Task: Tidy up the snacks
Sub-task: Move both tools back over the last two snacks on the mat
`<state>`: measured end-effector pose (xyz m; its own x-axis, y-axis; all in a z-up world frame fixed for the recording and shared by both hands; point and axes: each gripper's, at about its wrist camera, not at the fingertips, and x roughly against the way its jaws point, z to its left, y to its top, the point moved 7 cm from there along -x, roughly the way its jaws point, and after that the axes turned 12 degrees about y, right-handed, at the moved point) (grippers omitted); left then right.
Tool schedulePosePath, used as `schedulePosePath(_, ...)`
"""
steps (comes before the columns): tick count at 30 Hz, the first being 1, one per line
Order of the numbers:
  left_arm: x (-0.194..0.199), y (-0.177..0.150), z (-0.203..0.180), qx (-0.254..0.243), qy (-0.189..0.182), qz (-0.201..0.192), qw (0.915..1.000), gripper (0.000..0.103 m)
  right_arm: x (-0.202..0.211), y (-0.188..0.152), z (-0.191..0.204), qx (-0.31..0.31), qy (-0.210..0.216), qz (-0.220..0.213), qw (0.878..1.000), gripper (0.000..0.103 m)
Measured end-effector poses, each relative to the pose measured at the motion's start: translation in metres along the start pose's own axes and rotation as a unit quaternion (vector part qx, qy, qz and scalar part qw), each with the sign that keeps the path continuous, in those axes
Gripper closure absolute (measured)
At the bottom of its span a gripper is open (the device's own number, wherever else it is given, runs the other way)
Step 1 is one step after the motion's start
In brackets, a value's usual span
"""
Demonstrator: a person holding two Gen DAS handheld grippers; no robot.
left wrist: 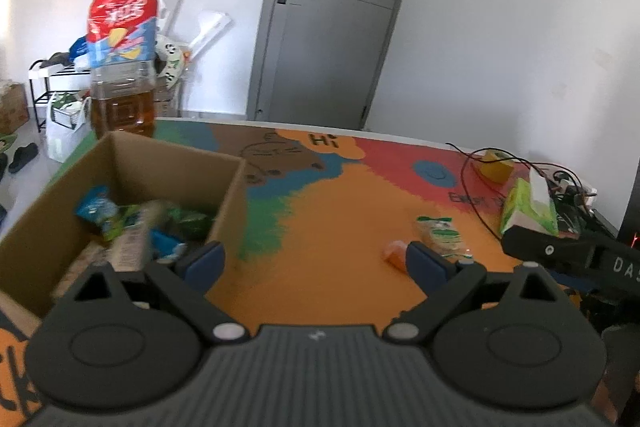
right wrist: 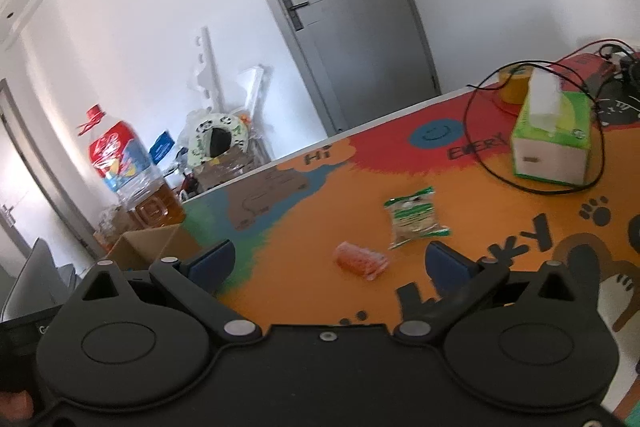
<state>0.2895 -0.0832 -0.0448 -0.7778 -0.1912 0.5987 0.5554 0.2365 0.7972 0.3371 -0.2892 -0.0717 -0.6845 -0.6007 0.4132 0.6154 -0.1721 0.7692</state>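
Observation:
A cardboard box [left wrist: 230, 199] stands at the left of the colourful table mat and holds several snack packets [left wrist: 132, 227]. A green-and-clear snack packet [right wrist: 416, 223] and a small orange packet [right wrist: 360, 261] lie on the orange part of the mat. My left gripper [left wrist: 316, 263] hangs open over the mat beside the box's right wall, with nothing between its fingers. My right gripper [right wrist: 336, 263] is also open and empty, with the orange packet just ahead between its fingertips' line. The same two packets, the green one [left wrist: 440, 235] and the orange one [left wrist: 394, 253], show in the left wrist view near the right finger.
A big oil bottle [left wrist: 120, 55] with a red cap stands behind the box. A green tissue box [right wrist: 554, 147], a yellow tape roll [right wrist: 516, 87] and black cables [right wrist: 480, 155] sit at the far right of the table. The other gripper's black body [left wrist: 580, 259] shows at the right.

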Motion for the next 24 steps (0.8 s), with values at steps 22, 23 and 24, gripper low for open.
schedulePosePath(22, -0.077, -0.009, -0.063, 0.009, 0.011, 0.048, 0.9988, 0.007, -0.02, 0.011, -0.069, -0.035, -0.028, -0.008, 0.999, 0.018)
schedulePosePath(23, -0.081, -0.01, -0.066, 0.008, 0.013, 0.051, 0.9986, 0.007, -0.022, 0.011, -0.073, -0.037, -0.028, -0.006, 0.999, 0.021)
schedulePosePath(24, -0.085, -0.011, -0.069, 0.008, 0.015, 0.053, 0.9984, 0.007, -0.024, 0.01, -0.076, -0.038, -0.028, -0.004, 0.999, 0.024)
